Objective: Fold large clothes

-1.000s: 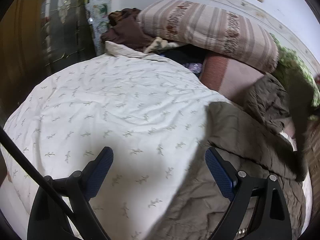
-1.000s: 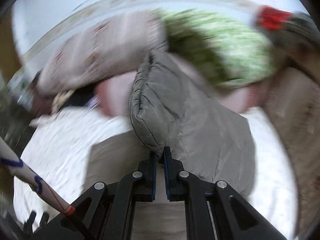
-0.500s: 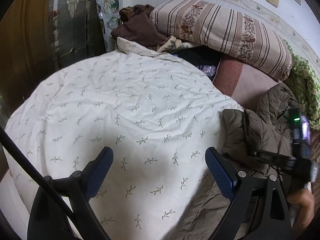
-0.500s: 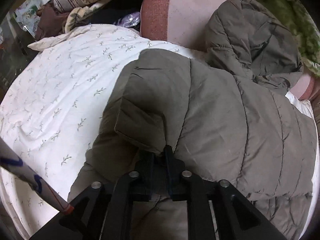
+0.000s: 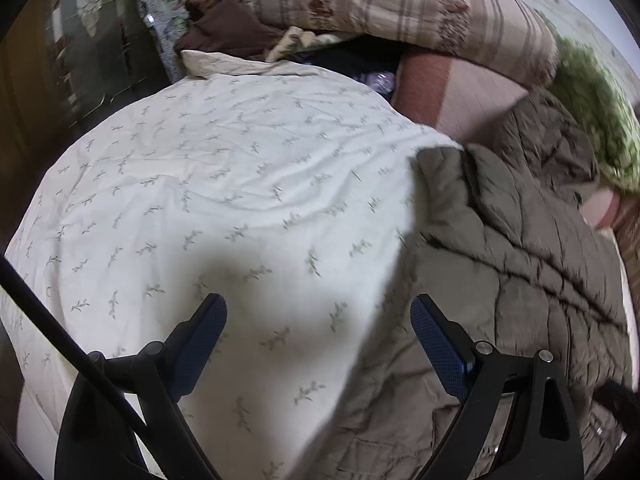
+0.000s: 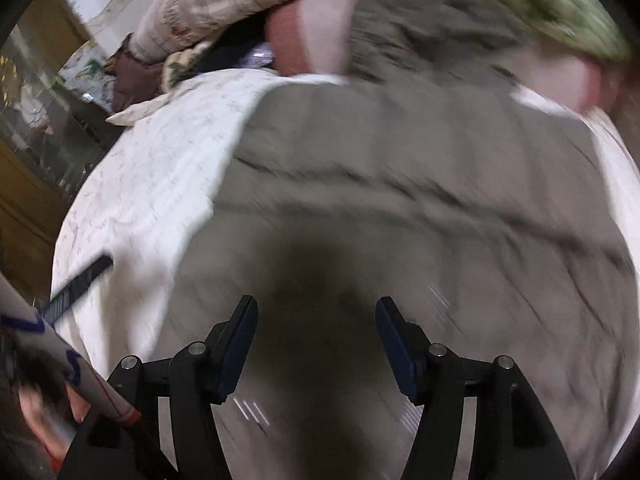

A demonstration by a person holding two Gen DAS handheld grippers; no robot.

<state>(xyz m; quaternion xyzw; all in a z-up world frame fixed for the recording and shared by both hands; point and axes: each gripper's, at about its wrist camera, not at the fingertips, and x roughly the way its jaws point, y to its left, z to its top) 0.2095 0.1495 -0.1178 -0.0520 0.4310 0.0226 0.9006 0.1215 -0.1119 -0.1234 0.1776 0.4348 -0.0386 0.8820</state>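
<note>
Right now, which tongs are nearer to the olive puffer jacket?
Right. The right tongs hang open directly over the olive puffer jacket, having just been opening with nothing between them. The left tongs are open mostly over the leaf-print bedsheet, at the jacket's edge.

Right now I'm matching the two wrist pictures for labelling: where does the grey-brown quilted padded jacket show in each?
Left wrist view: the grey-brown quilted padded jacket fills the right side, on the white leaf-print bedsheet.
Right wrist view: the jacket fills the centre and right, blurred.
Shared landmark: the striped beige pillow along the top of each.
</note>
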